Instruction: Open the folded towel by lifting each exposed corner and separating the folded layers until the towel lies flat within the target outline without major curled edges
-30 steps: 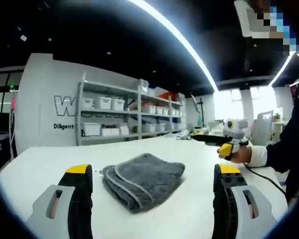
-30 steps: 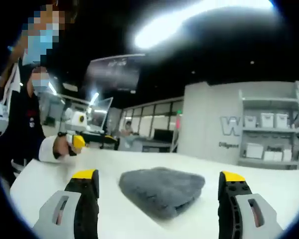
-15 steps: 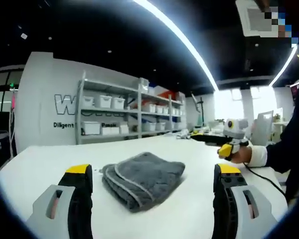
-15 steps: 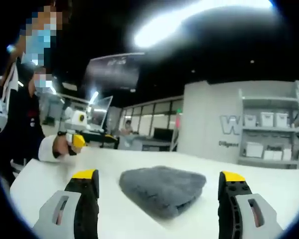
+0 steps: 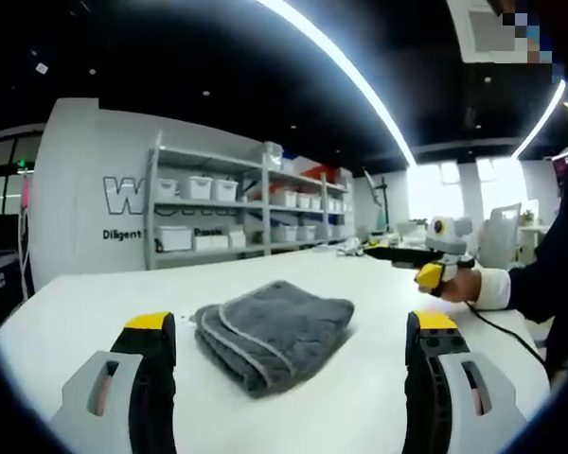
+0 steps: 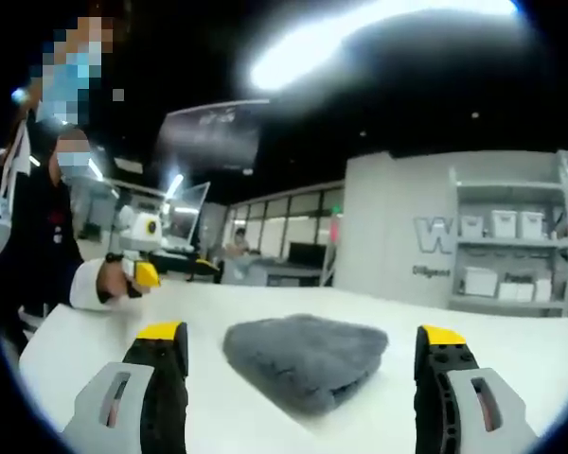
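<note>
A folded grey towel [image 5: 272, 330] with a pale hem lies on the white table [image 5: 85, 303], ahead of my left gripper [image 5: 292, 326], whose yellow-tipped jaws stand wide apart and hold nothing. In the right gripper view the same towel [image 6: 305, 357] sits between and beyond the spread jaws of my right gripper [image 6: 303, 333], also holding nothing. The right gripper [image 5: 437, 271] appears at the right of the left gripper view, held in a hand. The left gripper [image 6: 137, 272] appears at the left of the right gripper view.
The person's dark sleeve [image 5: 549, 274] and a black cable [image 5: 502, 331] are at the table's right side. Metal shelves [image 5: 218, 222] with white bins stand behind the table against a white wall. A person's torso [image 6: 28, 246] borders the table's left edge in the right gripper view.
The left gripper view has shifted slightly, so the towel sits a little higher. The right gripper in the hand has lifted a bit. The towel itself has not moved.
</note>
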Tool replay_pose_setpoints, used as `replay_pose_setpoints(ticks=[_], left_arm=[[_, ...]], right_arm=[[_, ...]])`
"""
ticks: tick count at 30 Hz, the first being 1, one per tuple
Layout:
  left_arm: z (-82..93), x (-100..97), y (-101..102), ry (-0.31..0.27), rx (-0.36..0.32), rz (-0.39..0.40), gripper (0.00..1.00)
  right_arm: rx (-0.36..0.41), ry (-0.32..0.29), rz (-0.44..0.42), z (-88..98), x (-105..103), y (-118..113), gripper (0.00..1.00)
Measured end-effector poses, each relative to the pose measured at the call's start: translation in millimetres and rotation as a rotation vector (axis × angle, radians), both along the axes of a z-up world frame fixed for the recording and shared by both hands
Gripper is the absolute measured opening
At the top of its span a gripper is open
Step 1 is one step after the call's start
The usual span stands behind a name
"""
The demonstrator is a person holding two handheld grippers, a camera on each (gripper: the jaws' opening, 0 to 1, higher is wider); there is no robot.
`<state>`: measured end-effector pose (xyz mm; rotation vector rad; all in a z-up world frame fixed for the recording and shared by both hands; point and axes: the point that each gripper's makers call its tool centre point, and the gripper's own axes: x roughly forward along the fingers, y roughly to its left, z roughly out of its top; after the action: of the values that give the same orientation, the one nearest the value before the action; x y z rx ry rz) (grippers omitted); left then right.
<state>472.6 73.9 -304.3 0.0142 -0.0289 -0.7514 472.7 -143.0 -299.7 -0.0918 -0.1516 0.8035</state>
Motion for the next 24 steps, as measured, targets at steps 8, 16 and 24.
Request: replay_pose_setpoints(ticks=[8, 16, 24], left_arm=[[-3.0, 0.0, -2, 0.01, 0.006, -0.002, 0.99], [-3.0, 1.7, 2, 0.016, 0.001, 0.009, 0.99], [-1.5, 1.5, 3, 0.012, 0.009, 0.013, 0.99]], right_arm=[[0.013, -0.013, -0.026, 3.1, 3, -5, 0.99], [0.049, 0.023, -0.045, -0.6, 11, -14, 0.99], [0.057, 0.025, -0.027, 3.0, 8, -11, 0.99]])
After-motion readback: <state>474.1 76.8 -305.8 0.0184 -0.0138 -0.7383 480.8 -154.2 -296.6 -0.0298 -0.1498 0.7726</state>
